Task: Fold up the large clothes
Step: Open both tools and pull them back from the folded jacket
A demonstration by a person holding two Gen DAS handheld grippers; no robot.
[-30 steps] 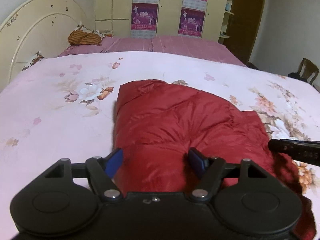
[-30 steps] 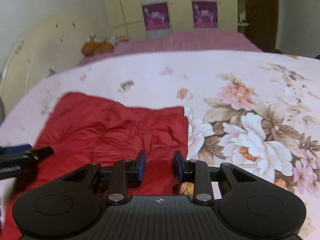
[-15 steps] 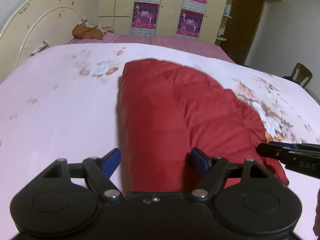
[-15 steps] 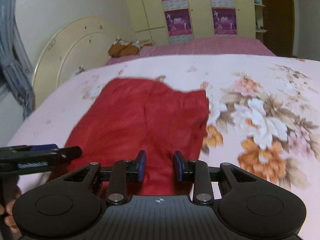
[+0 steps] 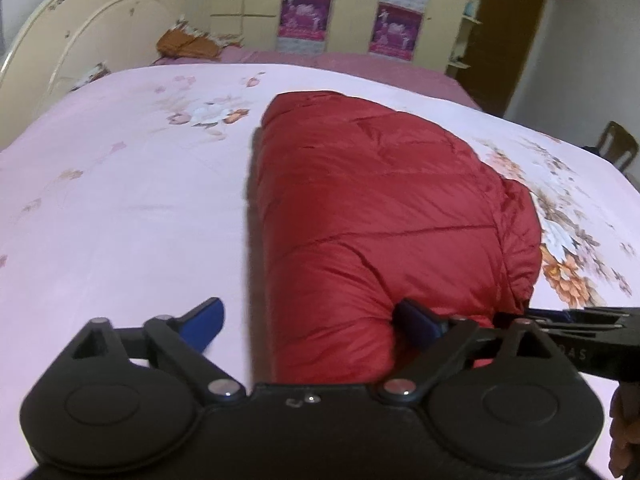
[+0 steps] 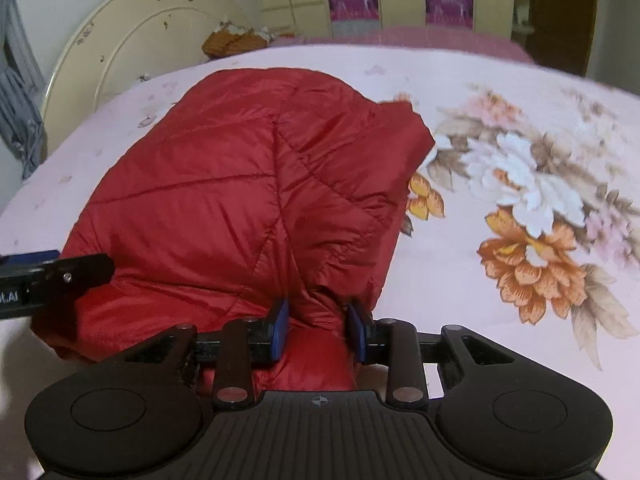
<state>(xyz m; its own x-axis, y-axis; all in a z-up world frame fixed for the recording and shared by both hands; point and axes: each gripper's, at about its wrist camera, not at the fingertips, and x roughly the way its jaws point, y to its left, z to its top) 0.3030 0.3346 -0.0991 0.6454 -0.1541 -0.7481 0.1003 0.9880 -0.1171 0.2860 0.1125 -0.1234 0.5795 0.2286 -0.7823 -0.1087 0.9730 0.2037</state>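
Observation:
A red quilted jacket [image 5: 380,208] lies folded in a puffy heap on the floral bedsheet. My left gripper [image 5: 310,320] straddles its near left end. The jaws are opening wide: the left pad is off the cloth over bare sheet, and the right pad rests against the jacket's side. My right gripper [image 6: 318,328] is at the jacket's [image 6: 248,184] near right end, its pads pinching a bunched fold of red fabric as the jaws ease slightly apart. Each gripper shows at the edge of the other's view: the right gripper [image 5: 580,320] and the left gripper [image 6: 56,276].
The pink floral sheet [image 5: 120,220] covers a wide bed. A cream headboard [image 5: 80,32] stands at the far left, with an orange cloth bundle [image 5: 188,44] beside it. Behind are a wardrobe with purple posters [image 5: 308,12] and, at the right, a wooden chair [image 5: 616,148].
Both grippers have moved across the bed and the jacket now fills more of each view. The left jaws have spread much wider. The right pads still hold red fabric.

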